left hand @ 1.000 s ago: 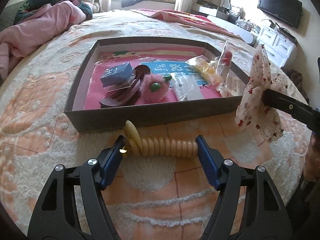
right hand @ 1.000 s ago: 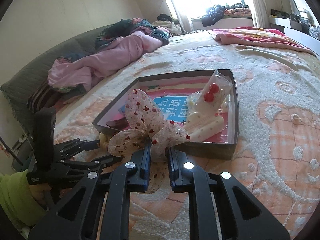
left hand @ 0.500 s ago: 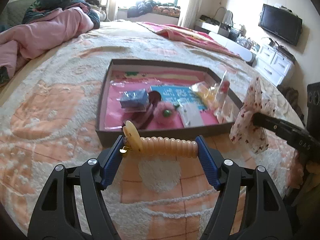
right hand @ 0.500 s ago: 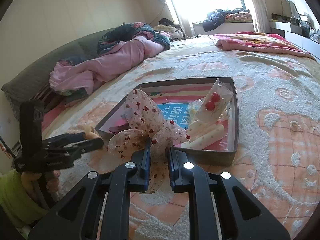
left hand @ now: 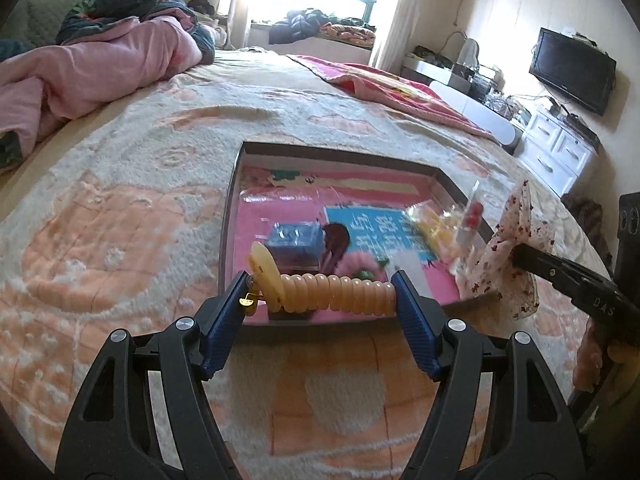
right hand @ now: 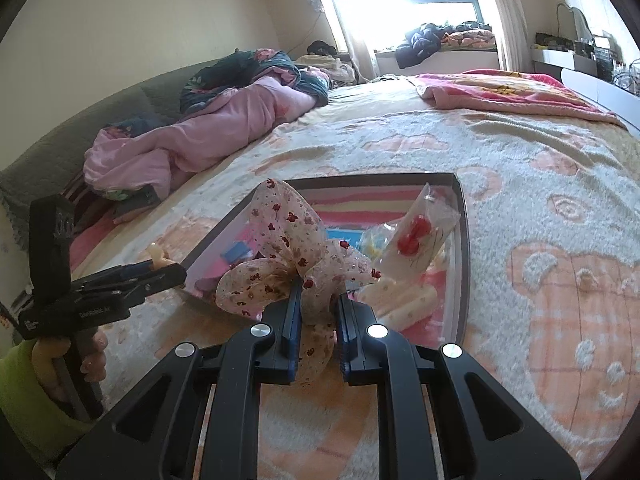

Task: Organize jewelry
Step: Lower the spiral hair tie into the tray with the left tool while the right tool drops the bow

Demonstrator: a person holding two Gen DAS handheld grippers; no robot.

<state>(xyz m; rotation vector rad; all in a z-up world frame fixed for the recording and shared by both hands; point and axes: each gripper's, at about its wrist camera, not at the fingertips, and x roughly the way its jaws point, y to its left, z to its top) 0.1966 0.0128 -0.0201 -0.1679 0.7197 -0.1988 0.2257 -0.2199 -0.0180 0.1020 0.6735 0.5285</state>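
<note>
My left gripper (left hand: pixel 320 296) is shut on a cream ribbed hair clip (left hand: pixel 332 292), held crosswise between its blue pads just above the near wall of the shallow dark box (left hand: pixel 230 216). The box has a pink lining and holds a blue packet (left hand: pixel 296 240), a pink pompom (left hand: pixel 356 264), a yellow bagged piece (left hand: pixel 428 224) and a bag with red beads (right hand: pixel 416 236). My right gripper (right hand: pixel 316 320) is shut on a sheer floral bow (right hand: pixel 288 256) at the box's near right corner. From the left wrist view the bow (left hand: pixel 516 256) hangs at the right gripper's tip.
The box lies on a cream and peach plush blanket (left hand: pixel 120 240) covering a bed. A pink quilt (left hand: pixel 92 68) is heaped at the far left, a pink blanket (left hand: pixel 392 88) at the far side. A TV (left hand: pixel 572 68) and white drawers (left hand: pixel 556 152) stand to the right.
The left gripper has risen and moved forward with the hair clip, from in front of the box to over its near wall. The right gripper has hardly moved, still holding the bow.
</note>
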